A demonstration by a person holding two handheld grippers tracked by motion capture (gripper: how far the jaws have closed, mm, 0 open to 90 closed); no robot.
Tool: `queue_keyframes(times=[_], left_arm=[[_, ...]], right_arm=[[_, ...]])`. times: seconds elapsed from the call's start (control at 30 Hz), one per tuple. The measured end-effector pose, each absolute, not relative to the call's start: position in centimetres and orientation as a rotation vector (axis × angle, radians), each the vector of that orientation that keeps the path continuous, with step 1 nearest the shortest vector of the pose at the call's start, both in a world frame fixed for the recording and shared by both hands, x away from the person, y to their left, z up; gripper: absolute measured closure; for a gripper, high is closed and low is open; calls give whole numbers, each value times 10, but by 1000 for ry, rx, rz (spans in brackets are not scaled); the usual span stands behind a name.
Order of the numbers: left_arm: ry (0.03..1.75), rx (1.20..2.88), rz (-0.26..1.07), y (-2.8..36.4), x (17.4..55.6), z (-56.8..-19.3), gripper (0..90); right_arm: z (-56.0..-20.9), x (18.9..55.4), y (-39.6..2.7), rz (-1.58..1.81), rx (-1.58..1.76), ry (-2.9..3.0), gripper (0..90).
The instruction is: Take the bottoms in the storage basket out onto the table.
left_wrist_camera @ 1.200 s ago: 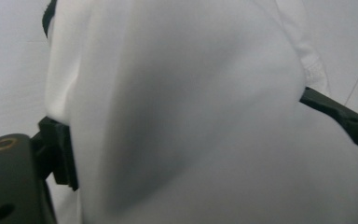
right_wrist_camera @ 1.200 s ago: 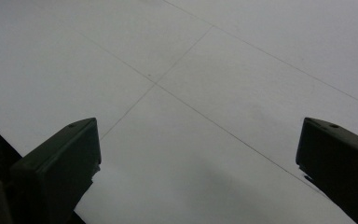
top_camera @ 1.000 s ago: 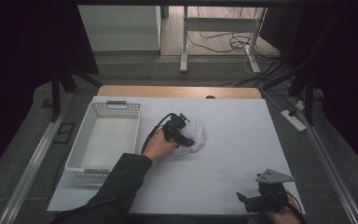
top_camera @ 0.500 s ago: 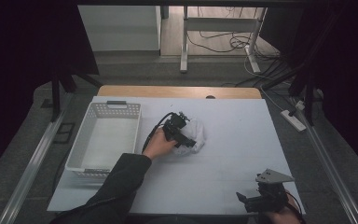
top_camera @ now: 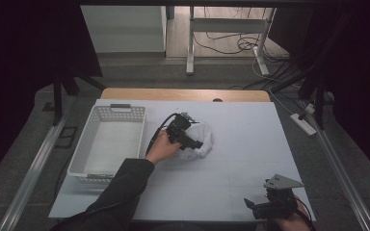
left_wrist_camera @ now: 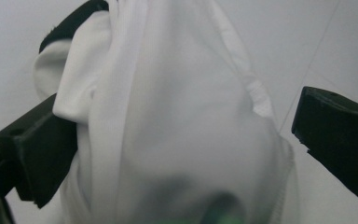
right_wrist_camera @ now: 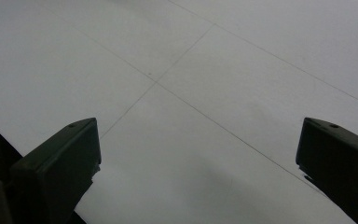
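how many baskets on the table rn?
1. The white basket sits at the table's left side, left of the left gripper and the white cloth. Nothing appears to hide another.

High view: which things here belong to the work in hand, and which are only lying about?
In the work:
- white cloth, between the jaws of the open left gripper
- white basket beside it, probably

Lying about:
- power strip on the floor
- open right gripper, idle near the table edge

The white cloth (left_wrist_camera: 177,121) runs past the left gripper view's lower edge, blurred there and hiding the table.
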State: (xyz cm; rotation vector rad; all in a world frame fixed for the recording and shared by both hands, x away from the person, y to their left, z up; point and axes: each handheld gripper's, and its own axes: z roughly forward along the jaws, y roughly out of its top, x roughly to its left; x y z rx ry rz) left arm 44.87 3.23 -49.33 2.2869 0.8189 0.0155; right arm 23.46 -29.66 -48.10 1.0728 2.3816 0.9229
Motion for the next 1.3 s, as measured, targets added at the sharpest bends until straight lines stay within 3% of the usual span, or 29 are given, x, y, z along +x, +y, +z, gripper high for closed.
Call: queue_keyframes(times=[0.7, 1.3], left_arm=[[696, 2225, 4, 38, 435, -470, 0], [683, 2212, 77, 46, 426, -453, 0]], right_arm=[[-481, 234, -296, 921, 1067, 2385, 2], [-481, 235, -296, 920, 1067, 2387, 2]])
